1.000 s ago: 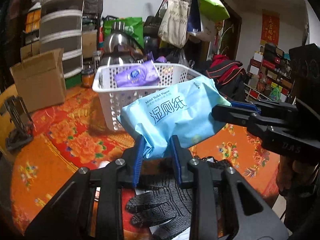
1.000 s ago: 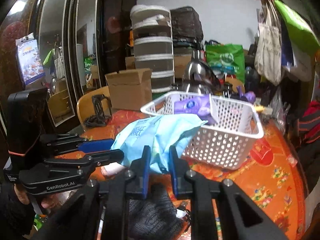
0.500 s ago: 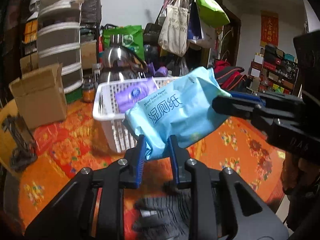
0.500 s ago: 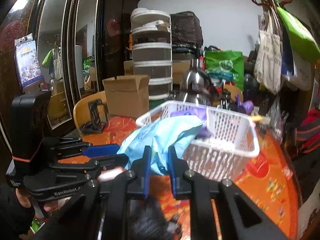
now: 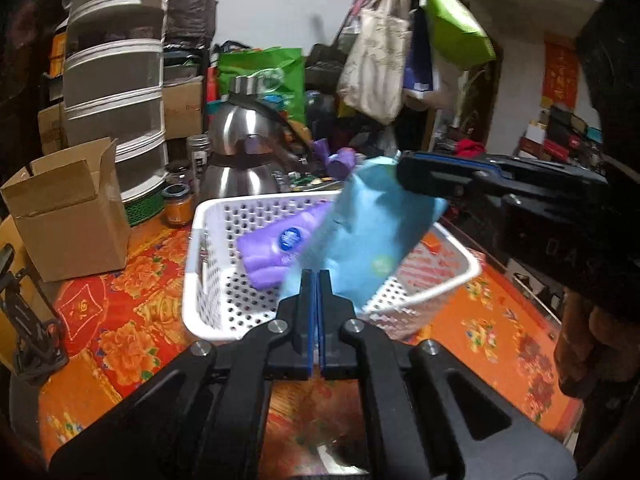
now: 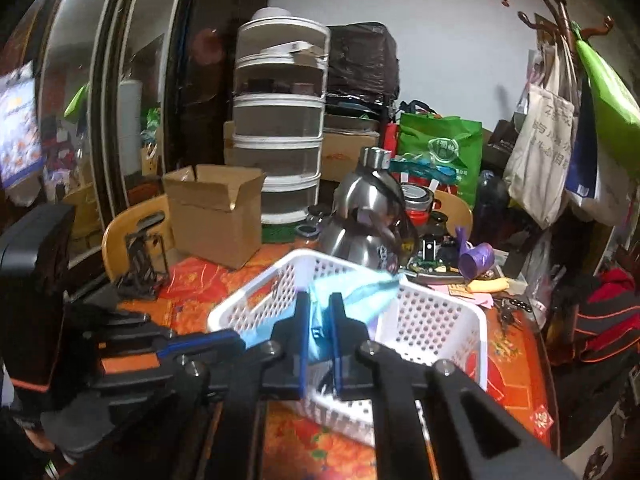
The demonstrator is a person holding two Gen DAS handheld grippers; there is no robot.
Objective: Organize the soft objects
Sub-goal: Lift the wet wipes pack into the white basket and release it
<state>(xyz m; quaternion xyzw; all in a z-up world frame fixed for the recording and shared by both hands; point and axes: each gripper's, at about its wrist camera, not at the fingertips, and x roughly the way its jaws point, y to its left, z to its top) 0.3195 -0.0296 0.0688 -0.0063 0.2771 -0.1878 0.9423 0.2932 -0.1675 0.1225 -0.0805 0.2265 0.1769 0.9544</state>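
A light blue pack of moist toilet paper (image 5: pixel 372 232) hangs over the white perforated basket (image 5: pixel 208 264), held at both ends. My left gripper (image 5: pixel 318 280) is shut on its lower edge. My right gripper (image 6: pixel 319 304) is shut on its other end (image 6: pixel 352 288); in the left wrist view it reaches in from the right (image 5: pixel 404 172). A purple pack (image 5: pixel 280 240) lies inside the basket, partly behind the blue pack. The basket also shows in the right wrist view (image 6: pixel 432 320).
The basket stands on a table with a red and orange flowered cloth (image 5: pixel 120 320). A cardboard box (image 5: pixel 64 208), a steel kettle (image 5: pixel 240 160), jars, a stacked white container tower (image 5: pixel 116 92) and hanging bags (image 5: pixel 380 60) crowd the back.
Both grippers have carried the blue pack forward and up, from in front of the basket to above its inside. The black glove on the table has dropped out of view.
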